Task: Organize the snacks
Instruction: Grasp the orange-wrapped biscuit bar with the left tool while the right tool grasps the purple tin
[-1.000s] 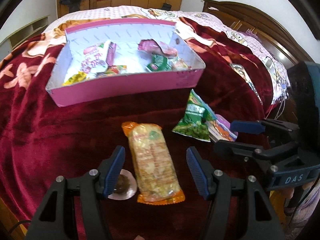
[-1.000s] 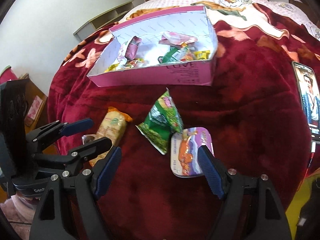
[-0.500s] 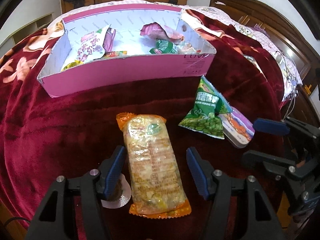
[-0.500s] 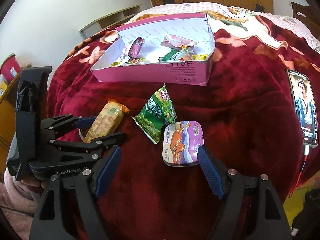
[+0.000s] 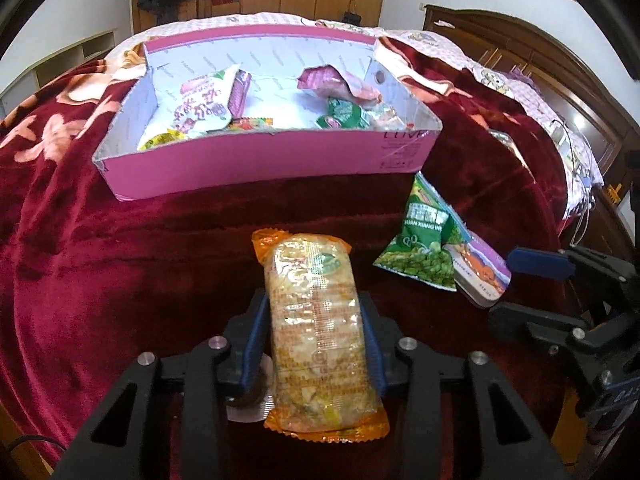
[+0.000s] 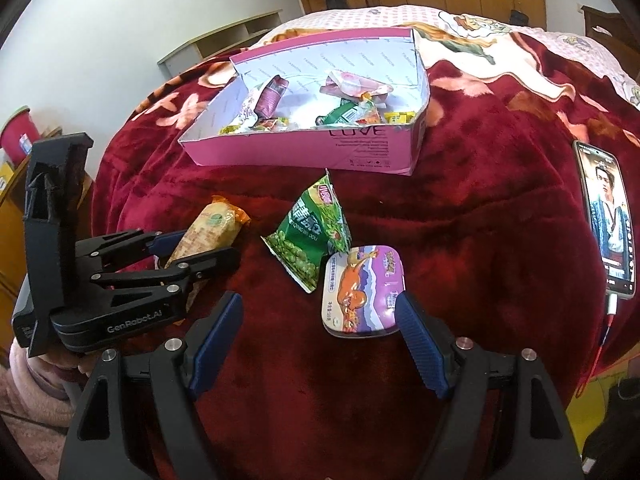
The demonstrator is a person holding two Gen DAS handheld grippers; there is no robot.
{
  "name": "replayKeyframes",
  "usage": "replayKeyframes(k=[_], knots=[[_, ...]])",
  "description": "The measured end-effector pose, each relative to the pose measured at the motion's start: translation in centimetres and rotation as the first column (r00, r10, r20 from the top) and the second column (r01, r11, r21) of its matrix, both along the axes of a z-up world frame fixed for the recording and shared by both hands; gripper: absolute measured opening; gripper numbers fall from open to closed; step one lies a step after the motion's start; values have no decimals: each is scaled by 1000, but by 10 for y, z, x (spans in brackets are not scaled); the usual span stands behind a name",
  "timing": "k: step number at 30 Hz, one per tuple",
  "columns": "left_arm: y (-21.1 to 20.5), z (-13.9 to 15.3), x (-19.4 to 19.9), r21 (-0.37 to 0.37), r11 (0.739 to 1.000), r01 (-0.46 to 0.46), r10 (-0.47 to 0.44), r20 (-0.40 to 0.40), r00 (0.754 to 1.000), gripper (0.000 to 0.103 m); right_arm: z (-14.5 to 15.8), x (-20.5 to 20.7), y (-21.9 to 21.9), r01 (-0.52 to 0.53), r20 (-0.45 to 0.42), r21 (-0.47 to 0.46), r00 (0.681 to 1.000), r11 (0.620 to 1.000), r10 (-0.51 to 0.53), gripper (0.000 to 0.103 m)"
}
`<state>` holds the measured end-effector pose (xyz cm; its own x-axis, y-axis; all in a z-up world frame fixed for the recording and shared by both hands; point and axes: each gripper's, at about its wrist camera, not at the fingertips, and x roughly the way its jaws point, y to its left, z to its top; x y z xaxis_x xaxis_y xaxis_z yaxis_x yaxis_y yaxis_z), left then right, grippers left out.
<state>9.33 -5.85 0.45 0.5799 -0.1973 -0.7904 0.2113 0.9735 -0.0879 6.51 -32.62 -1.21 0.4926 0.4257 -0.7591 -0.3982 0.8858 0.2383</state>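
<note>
The left gripper has its blue-padded fingers pressed against both long sides of a rice cracker pack, an orange-ended clear wrapper that lies lengthwise on the dark red blanket with its near end toward the camera. Just beside the pack's near left corner, partly under the left finger, sits a small round foil-cupped sweet. To the right of the pack, a green pea snack bag lies tilted, its lower right edge overlapping a purple rounded tin with an orange cartoon creature on the lid. Farther off, a pink open-topped cardboard box rests on the blanket and holds several wrapped snacks: a white and pink packet at its left, a crumpled pink wrapper toward the far right, and a green packet near the front wall. The right gripper is spread wide and holds nothing; it hovers at the near edge of the purple tin, with its right finger just beside the tin's near right corner and its left finger well apart from it. In the right wrist view a smartphone with a lit screen lies on the blanket at the far right, a cable plugged into its near end.
</note>
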Motion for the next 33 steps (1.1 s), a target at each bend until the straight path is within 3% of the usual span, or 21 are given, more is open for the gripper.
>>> replayKeyframes(k=[11,27,33], knots=[[16,16,-5,-34,999,-34,35,48,998,44,-6,6,2,27,20,-69,999,997,-26,80],[26,11,-6,-57,997,-57,59,39,998,44,-29,17,10,48,48,-158,998,986,-41,78],[30,14,-11,-71,996,-56,59,51,997,44,-29,20,11,53,37,-144,998,988,-48,62]])
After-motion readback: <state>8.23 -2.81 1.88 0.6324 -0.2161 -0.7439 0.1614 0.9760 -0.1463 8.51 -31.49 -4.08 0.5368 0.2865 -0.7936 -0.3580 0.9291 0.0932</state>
